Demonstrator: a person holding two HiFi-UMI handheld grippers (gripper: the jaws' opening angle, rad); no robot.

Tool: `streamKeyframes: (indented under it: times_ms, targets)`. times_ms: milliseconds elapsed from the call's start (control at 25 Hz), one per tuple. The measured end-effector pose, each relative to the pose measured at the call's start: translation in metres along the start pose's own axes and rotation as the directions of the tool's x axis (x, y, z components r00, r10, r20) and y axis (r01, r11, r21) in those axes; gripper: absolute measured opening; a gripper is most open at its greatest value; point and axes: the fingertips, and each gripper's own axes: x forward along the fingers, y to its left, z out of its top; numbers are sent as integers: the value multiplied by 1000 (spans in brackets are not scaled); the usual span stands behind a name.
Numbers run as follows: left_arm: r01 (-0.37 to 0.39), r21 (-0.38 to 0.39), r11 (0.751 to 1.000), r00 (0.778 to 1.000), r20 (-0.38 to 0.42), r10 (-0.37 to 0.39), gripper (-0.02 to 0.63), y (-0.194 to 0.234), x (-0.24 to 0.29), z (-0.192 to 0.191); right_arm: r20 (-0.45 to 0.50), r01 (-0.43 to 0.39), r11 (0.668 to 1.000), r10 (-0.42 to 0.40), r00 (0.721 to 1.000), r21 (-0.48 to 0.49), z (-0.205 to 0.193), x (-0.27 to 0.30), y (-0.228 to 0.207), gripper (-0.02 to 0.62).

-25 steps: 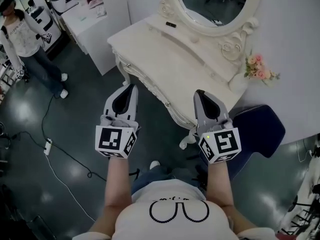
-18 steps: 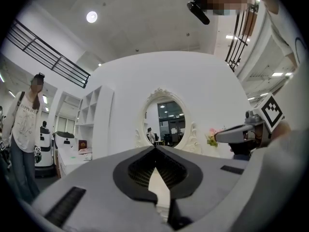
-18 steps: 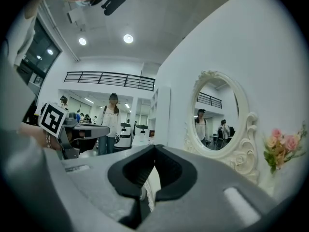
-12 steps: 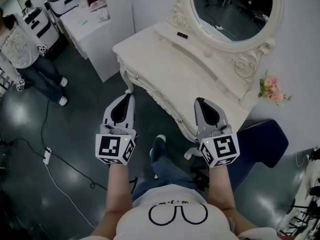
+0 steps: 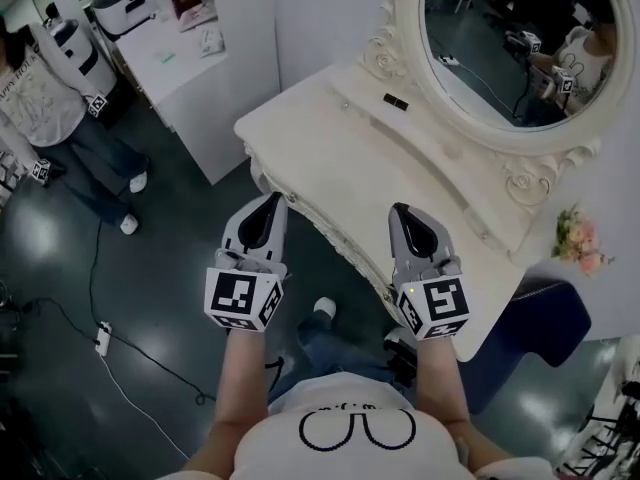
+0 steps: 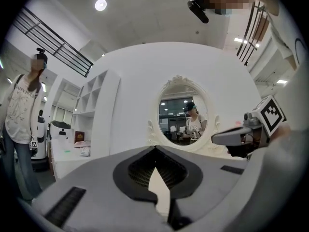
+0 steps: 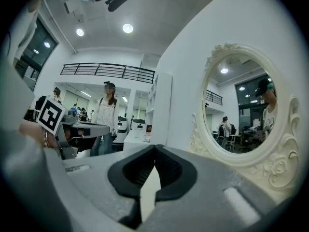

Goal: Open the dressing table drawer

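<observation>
Approach stage: the left gripper (image 5: 270, 200) and right gripper (image 5: 401, 210) — jaws pressed together, holding nothing — have come forward with the person to the front edge of the white dressing table (image 5: 345, 143), whose drawer (image 5: 330, 232) is shut and not yet touched.

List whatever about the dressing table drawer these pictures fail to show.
- Drawer front and handle: head view looks steeply down on the dressing table; its front is foreshortened, partly behind the right tool.
- Gripper views: the left tool and right tool bodies block the table's front.
- Small dark object on the tabletop: too small to identify.
</observation>
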Motion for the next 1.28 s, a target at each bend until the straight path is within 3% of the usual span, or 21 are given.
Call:
streamKeyframes:
  times_ms: [280, 560, 800, 960, 1000, 1080, 1120, 1280]
  targets:
    - [97, 21, 995, 995, -16, -97, -2, 34, 101, -6, -13, 57, 998, -57, 998, 0, 2, 85, -42, -3]
    - [141, 14, 990, 989, -35, -141, -2, 56, 156, -15, -38, 89, 996, -88, 995, 12, 0, 131, -67, -3]
    - [187, -17, 982, 980, -67, -187, -2, 81, 204, -36, -73, 180, 983, -177, 982, 33, -14, 158, -89, -3]
    - [214, -64, 975, 966, -130, -221, -2, 99, 244, -61, -100, 290, 953, -281, 955, 92, -28, 172, -111, -3]
    - [222, -78, 972, 962, -143, -232, 18, 103, 254, -67, -108, 313, 944, -302, 947, 105, -31, 178, -116, -3]
    - [259, -101, 961, 946, -175, -274, 224, 108, 276, -80, -126, 352, 929, -338, 933, 118, -39, 189, -123, -3]
    - [290, -102, 952, 933, -191, -305, 263, 108, 286, -86, -136, 370, 921, -354, 925, 121, -43, 195, -126, -3]
    - [416, -89, 905, 876, -229, -425, 264, 100, 321, -112, -176, 444, 888, -421, 890, 122, -60, 211, -136, -3]
